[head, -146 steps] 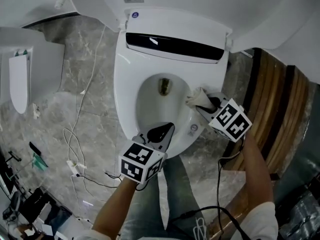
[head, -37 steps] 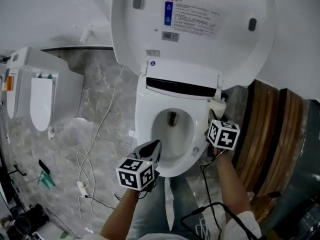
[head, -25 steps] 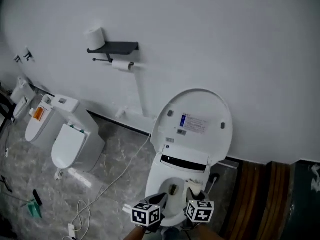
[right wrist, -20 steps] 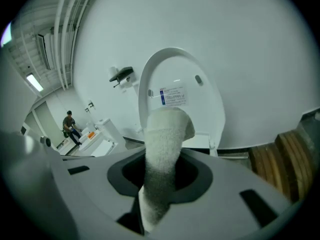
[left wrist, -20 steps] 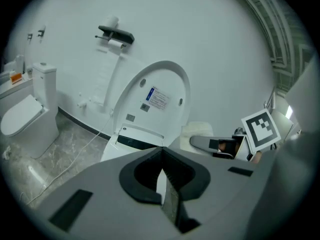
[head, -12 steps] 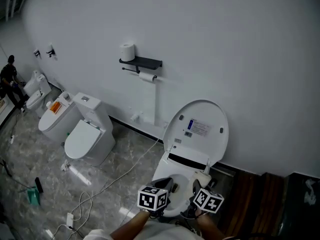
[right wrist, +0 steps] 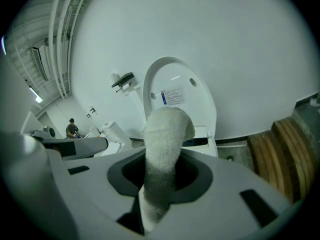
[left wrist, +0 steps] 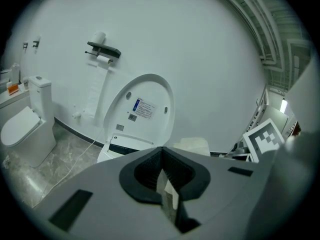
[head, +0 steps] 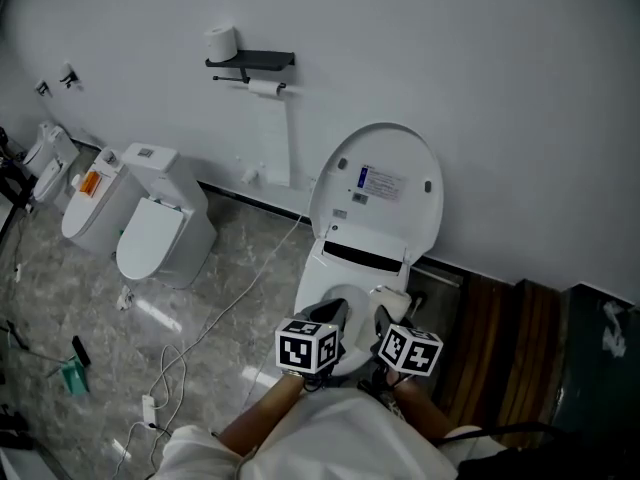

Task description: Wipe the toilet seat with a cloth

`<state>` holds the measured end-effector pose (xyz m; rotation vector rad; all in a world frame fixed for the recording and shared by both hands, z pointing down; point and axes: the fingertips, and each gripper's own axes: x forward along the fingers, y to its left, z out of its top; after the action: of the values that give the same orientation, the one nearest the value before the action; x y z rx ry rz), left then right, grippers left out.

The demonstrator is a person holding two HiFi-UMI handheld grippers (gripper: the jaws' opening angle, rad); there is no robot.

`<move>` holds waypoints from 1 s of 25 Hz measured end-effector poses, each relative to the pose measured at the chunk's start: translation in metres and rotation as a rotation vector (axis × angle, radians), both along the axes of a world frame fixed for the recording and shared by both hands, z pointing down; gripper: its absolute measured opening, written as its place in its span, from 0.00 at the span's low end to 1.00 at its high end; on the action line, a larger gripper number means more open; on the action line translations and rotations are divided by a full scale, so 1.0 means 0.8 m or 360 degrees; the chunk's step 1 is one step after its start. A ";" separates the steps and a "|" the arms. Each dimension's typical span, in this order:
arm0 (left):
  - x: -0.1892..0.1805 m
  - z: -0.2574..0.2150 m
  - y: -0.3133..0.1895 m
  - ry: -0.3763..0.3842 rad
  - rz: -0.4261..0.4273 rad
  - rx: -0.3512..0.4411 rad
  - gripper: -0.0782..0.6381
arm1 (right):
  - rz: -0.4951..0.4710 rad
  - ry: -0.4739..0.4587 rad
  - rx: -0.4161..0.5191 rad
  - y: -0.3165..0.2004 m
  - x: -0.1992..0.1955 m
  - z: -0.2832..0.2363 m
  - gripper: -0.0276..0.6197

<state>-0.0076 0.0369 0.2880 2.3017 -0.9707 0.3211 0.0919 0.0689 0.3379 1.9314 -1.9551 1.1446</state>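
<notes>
The white toilet stands with its lid [head: 378, 183] raised against the wall, the seat [head: 322, 288] below it. My left gripper [head: 328, 316] hovers over the front of the seat, shut with nothing in it [left wrist: 162, 153]. My right gripper [head: 388, 320] hangs over the right side of the seat, shut on a white cloth [head: 391, 299]. In the right gripper view the cloth [right wrist: 165, 134] sticks up out of the gripper [right wrist: 161, 170] and hides part of the lid [right wrist: 186, 86]. From the left gripper view I see the cloth [left wrist: 192, 145] to the right.
Two more toilets [head: 152, 233] [head: 88, 200] stand along the wall at the left. A black shelf with paper rolls [head: 251, 60] hangs above. A white cable [head: 235, 303] trails over the marble floor. A wooden platform [head: 500, 340] lies at the right. A person [right wrist: 72, 128] stands far off.
Both grippers have risen off the seat, the right one carrying the cloth up with it. The head view has pulled back, so the toilet looks small and more of the room shows.
</notes>
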 end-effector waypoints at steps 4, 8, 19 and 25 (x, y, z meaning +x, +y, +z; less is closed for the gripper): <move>0.003 0.000 -0.002 -0.0007 0.0015 -0.0010 0.13 | 0.0007 -0.0015 0.0006 -0.001 -0.001 -0.003 0.19; 0.005 0.002 -0.011 -0.0012 0.0014 -0.0022 0.13 | -0.0006 -0.0027 0.0017 -0.009 -0.002 -0.006 0.19; -0.001 -0.004 -0.036 -0.0002 -0.0025 -0.0020 0.13 | -0.0069 -0.0014 0.0051 -0.036 -0.008 -0.019 0.19; -0.002 -0.003 -0.039 0.0021 -0.0036 -0.0043 0.13 | -0.0074 -0.0012 0.0044 -0.040 -0.009 -0.019 0.19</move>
<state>-0.0091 0.0053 0.2853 2.2639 -0.9796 0.3072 0.0846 0.0369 0.3225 1.8872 -2.0192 1.1203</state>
